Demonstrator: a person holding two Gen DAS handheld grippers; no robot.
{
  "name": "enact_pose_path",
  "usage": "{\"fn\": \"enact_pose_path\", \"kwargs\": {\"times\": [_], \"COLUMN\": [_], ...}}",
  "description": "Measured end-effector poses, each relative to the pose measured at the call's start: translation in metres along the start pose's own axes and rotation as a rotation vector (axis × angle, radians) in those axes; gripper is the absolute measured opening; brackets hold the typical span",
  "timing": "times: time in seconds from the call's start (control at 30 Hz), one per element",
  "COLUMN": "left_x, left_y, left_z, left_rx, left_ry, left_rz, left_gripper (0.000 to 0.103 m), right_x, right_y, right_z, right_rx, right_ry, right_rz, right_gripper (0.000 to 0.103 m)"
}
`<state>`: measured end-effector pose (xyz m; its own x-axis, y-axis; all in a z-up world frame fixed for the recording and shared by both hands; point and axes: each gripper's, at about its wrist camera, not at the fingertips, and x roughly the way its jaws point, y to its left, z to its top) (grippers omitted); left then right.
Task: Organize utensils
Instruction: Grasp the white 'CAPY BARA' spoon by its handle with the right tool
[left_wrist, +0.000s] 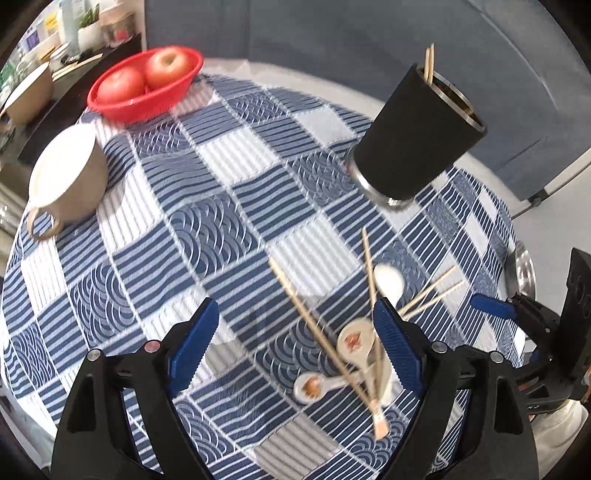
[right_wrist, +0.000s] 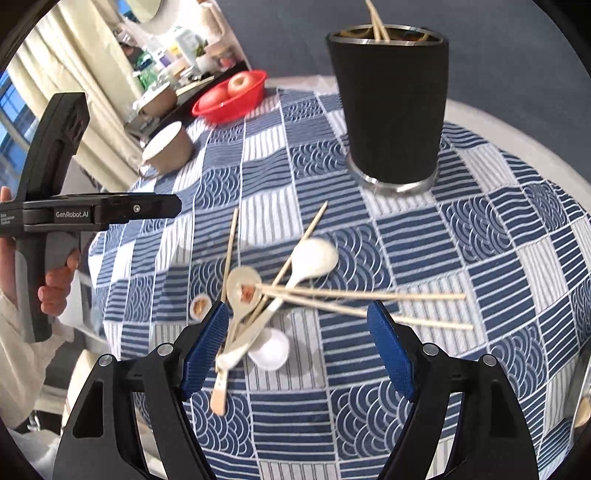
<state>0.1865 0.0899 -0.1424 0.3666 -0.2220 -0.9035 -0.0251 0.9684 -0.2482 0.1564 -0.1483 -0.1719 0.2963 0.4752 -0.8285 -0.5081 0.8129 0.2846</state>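
A black utensil cup (left_wrist: 415, 136) (right_wrist: 391, 107) stands on the checked tablecloth with chopsticks (left_wrist: 429, 62) (right_wrist: 376, 22) in it. A loose pile of wooden chopsticks (left_wrist: 317, 328) (right_wrist: 362, 295) and white ceramic spoons (left_wrist: 356, 341) (right_wrist: 314, 258) lies on the cloth in front of it. My left gripper (left_wrist: 297, 343) is open and empty above the cloth, just left of the pile. My right gripper (right_wrist: 299, 347) is open and empty, low over the near end of the pile. The right gripper also shows at the right edge of the left wrist view (left_wrist: 495, 308).
A red bowl (left_wrist: 144, 98) (right_wrist: 231, 101) with two apples sits at the far side. A beige mug (left_wrist: 68, 177) (right_wrist: 170, 151) stands at the left. A metal dish (left_wrist: 522, 273) lies at the table's right edge. A cluttered shelf (right_wrist: 177, 59) is behind the table.
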Motion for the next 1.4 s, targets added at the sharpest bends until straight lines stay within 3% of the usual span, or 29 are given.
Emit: {"fn": "enact_pose_path", "kwargs": {"times": [0.3,0.53,0.6,0.8,1.07,1.33,1.4], "left_x": [0.017,0.031,0.032,0.043,0.063,0.084,0.085], "left_y": [0.015,0.012,0.007,-0.011,-0.034,-0.050,-0.051], "left_z": [-0.040,-0.045,-0.041,-0.025,-0.010,-0.002,0.000], "left_rx": [-0.004,0.053,0.101,0.265,0.527,0.680,0.705], "left_ry": [0.068,0.096,0.073,0.105,0.196,0.272,0.290], "left_rz": [0.041,0.034,0.046,0.012,-0.104,-0.158,-0.188], "left_gripper": [0.084,0.084,0.084,0.084,0.084,0.084,0.077], "right_x": [0.018,0.022,0.023,0.026,0.034,0.052,0.054], "right_y": [0.010,0.014,0.017,0.028,0.054,0.072,0.075], "right_z": [-0.015,-0.030,-0.035,-0.051,-0.070,-0.077,-0.077], "right_rx": [-0.031,-0.017,-0.017,-0.016,0.047,0.064,0.056], "right_ry": [0.066,0.078,0.081,0.105,0.150,0.194,0.194], "right_rz": [0.019,0.040,0.035,-0.004,-0.031,-0.111,-0.147], "right_gripper": [0.073,0.073,0.073,0.072,0.070,0.059,0.055]}}
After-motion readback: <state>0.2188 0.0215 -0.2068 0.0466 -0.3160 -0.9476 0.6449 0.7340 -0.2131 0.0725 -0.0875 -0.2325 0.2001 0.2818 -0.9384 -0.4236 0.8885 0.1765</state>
